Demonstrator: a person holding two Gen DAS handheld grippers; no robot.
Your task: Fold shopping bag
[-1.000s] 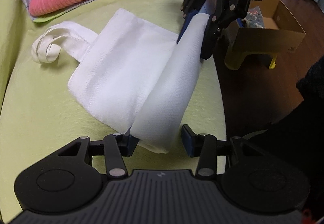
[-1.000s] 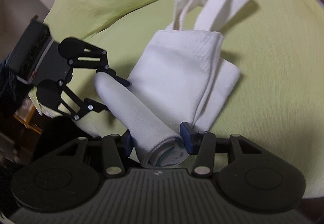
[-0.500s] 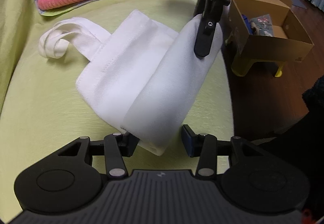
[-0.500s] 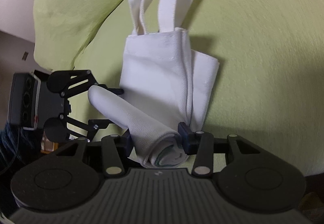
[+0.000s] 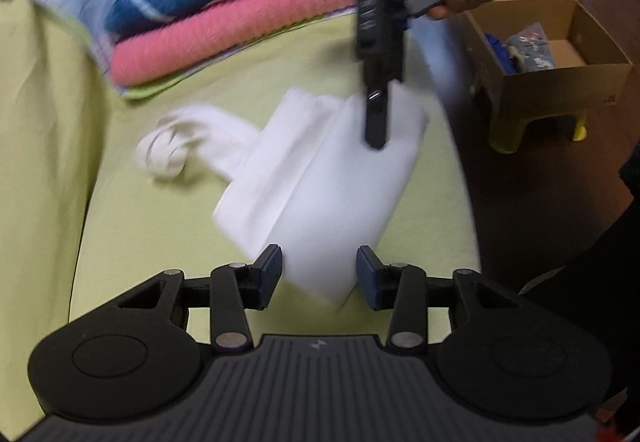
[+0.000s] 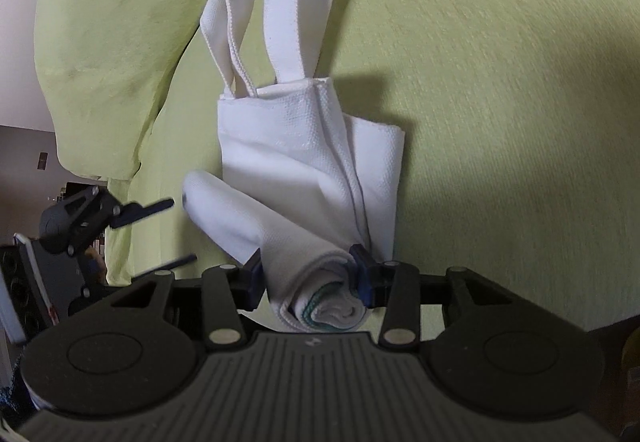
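1. The white woven fabric shopping bag (image 6: 296, 146) is lying partly rolled on the lime-green bed cover (image 6: 500, 122), its two handle straps (image 6: 260, 14) trailing away.
2. The right gripper (image 6: 310, 276) is pinching the rolled end between its blue-padded fingers (image 6: 362, 274).
3. The left gripper (image 5: 319, 274) is sitting at the roll's other end, fingers (image 5: 269, 274) spread, the cloth loose between them.
4. A pink knitted blanket (image 5: 224, 30) is lying folded beyond, and a cardboard box (image 5: 560, 54) is standing on the floor.

No legible text, label or number on anything in view.
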